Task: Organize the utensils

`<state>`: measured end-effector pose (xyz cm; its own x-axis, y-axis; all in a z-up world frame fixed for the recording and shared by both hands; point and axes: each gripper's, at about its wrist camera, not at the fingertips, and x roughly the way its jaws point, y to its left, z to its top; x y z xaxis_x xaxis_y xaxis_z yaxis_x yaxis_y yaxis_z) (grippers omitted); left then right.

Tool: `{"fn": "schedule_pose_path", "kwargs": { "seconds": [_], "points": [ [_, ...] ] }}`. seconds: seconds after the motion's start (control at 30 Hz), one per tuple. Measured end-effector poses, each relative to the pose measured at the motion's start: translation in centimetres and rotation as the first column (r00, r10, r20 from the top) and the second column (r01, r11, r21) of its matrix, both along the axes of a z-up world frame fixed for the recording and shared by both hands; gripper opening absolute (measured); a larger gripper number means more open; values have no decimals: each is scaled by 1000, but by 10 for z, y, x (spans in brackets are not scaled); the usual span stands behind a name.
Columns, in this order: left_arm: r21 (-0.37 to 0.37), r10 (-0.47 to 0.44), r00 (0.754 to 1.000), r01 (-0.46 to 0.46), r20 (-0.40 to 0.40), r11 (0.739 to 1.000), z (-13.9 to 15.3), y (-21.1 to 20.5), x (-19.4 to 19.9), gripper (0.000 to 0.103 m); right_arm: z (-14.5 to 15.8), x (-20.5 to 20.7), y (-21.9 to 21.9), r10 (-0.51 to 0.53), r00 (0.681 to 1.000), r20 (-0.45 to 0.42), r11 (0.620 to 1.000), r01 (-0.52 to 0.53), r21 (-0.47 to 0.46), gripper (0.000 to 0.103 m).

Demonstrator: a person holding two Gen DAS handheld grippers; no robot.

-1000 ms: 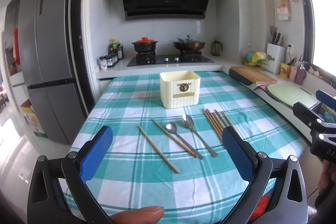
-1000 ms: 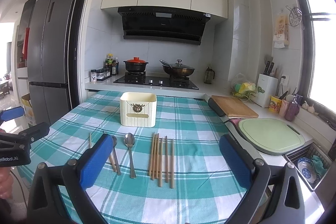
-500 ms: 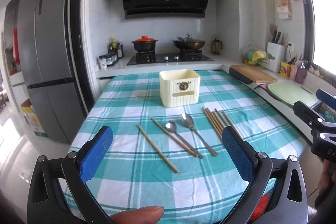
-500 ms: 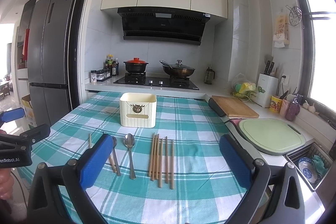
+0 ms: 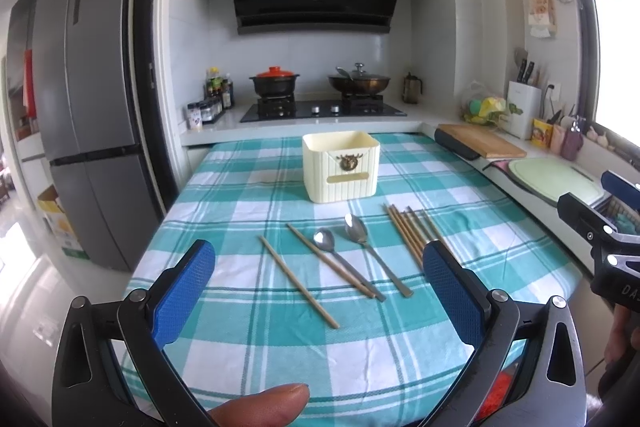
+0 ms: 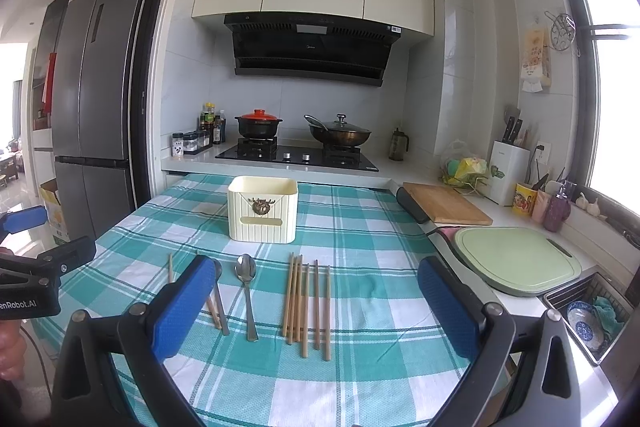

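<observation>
Wooden chopsticks (image 6: 306,301) and two steel spoons (image 5: 356,255) lie loose on the teal checked tablecloth (image 5: 248,183), just before the cream ribbed plastic holder box (image 6: 263,214). Both the left gripper (image 5: 318,291) and right gripper (image 6: 316,307) hover above, jaws spread wide, holding nothing — best to descend on one piece across its shaft, pinch mid-length, then tip it upright into the box.

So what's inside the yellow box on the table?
Only the top of the cream box's inner walls shows in both views, with nothing poking above the rim. Its front wall hides the bottom, so whether anything lies down there cannot be seen.

Two spoons (image 5: 362,247), eight chopsticks (image 6: 306,303), one holder (image 6: 263,214).
</observation>
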<state>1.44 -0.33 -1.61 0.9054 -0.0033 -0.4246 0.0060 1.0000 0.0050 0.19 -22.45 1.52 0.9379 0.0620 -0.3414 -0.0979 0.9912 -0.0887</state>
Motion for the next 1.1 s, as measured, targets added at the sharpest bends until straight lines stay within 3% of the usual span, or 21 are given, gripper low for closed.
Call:
{"fn": "schedule_pose_path", "kwargs": {
  "seconds": [1.1],
  "points": [
    [0,0,1000,0,-18,1000,1,0,2,103,-2,1,-2,-6,1000,-1,1000,6,-4,103]
  ]
}}
